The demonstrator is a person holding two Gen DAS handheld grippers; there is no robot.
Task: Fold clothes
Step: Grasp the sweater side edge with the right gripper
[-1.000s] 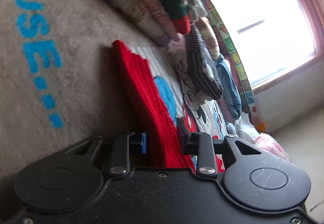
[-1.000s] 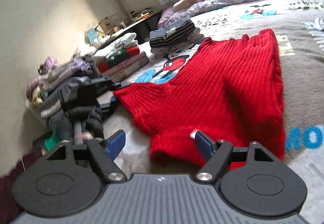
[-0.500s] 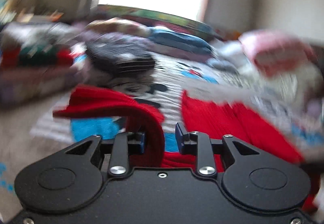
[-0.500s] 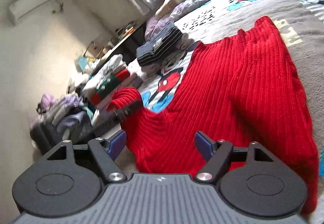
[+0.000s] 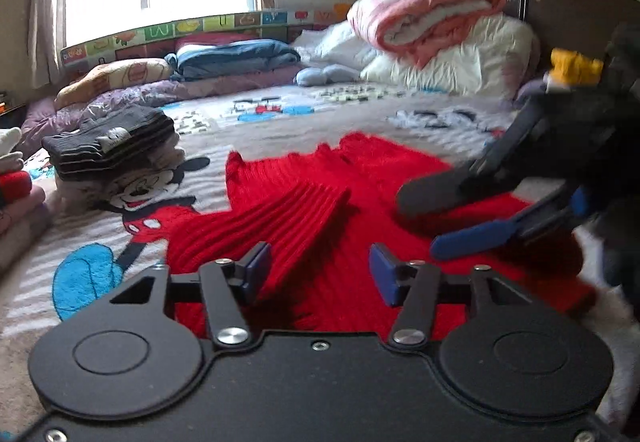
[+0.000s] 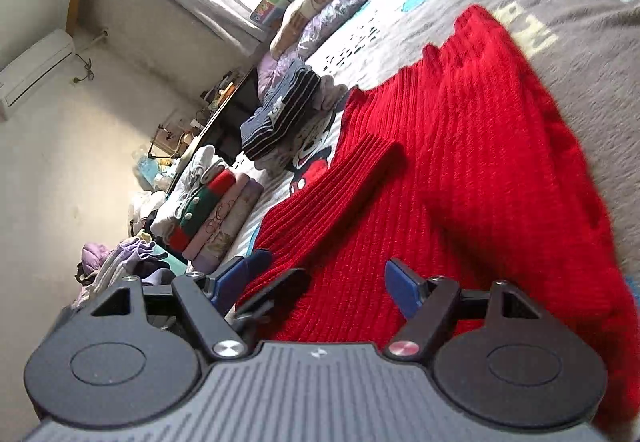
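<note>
Two folded stacks (image 5: 112, 146) flank red sweater (image 5: 320, 210) — grippers (image 5: 318, 270) gape, empty.

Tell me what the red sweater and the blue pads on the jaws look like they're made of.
Red sweater: ribbed knit, probably wool or acrylic yarn; parallel raised ribs, soft matte drape, sleeve folded across the body. Blue pads: smooth matte, likely rubber or soft plastic; can't tell which. Bed cover beneath: short fuzzy pile, looks fleece-like.
</note>
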